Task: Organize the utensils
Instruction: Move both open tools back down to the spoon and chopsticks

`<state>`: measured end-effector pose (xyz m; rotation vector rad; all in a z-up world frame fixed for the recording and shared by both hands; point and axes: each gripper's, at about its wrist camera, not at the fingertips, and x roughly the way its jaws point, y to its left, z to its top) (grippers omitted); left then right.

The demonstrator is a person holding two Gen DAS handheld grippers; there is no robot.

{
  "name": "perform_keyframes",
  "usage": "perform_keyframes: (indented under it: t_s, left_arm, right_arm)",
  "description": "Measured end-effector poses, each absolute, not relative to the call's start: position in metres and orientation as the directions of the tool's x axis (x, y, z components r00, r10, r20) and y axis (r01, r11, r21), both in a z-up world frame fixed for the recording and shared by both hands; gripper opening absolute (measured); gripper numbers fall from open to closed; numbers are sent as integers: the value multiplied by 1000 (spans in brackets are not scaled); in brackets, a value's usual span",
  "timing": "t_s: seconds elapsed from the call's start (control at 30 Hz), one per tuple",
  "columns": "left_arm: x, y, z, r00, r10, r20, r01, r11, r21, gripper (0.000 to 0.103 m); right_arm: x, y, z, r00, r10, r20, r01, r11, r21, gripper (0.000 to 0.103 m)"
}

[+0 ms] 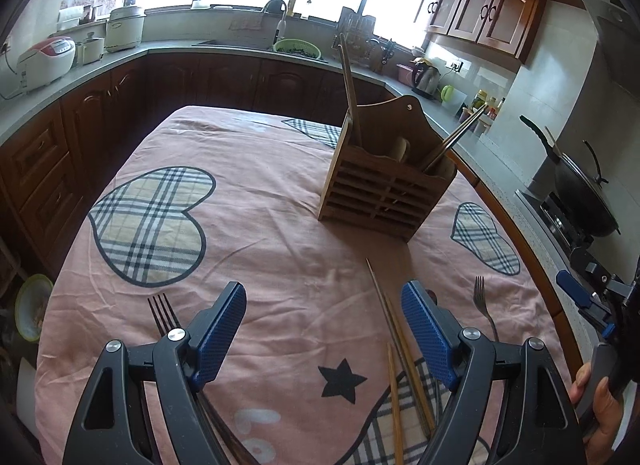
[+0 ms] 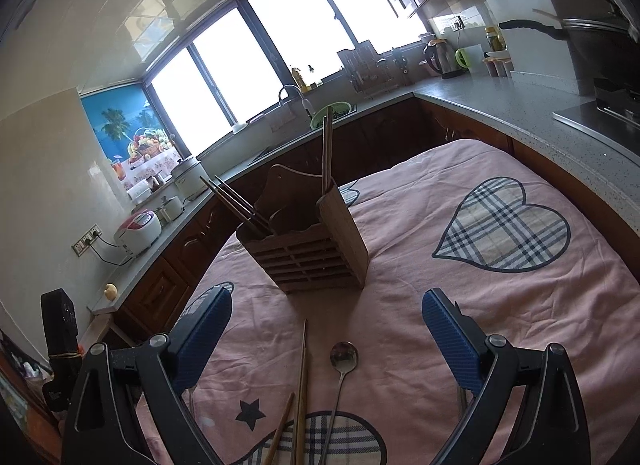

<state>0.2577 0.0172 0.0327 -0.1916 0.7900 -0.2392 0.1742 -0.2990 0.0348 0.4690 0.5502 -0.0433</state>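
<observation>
Wooden caddy (image 2: 308, 249) ahead on pink cloth (image 2: 520, 325); chopsticks (image 2: 301, 389), spoon (image 2: 342, 369) before my right gripper (image 2: 326, 335), wide, empty; left gripper (image 1: 322, 327) likewise.

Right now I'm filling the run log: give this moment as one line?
left gripper open, empty | right gripper open, empty | spoon, chopsticks, forks on cloth | wooden holder upright, partly filled

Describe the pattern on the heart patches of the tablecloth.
Plaid heart patches with dark outlines, clearest in the left wrist view.
</observation>
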Motion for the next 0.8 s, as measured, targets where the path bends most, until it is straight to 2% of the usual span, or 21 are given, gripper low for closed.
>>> perform_keyframes:
  t_s: [0.57,0.8]
  left_arm:
    - [235,-6,-12,594,-292,-750,176,956,-233,80]
    - [243,-31,-28,551,-277,-787,220,958,-183,80]
  right_arm:
    - [129,-288,-7,808,73,-585,211,891,402,97]
    - [127,-285,-26,778,69,-624,226,897,380,97]
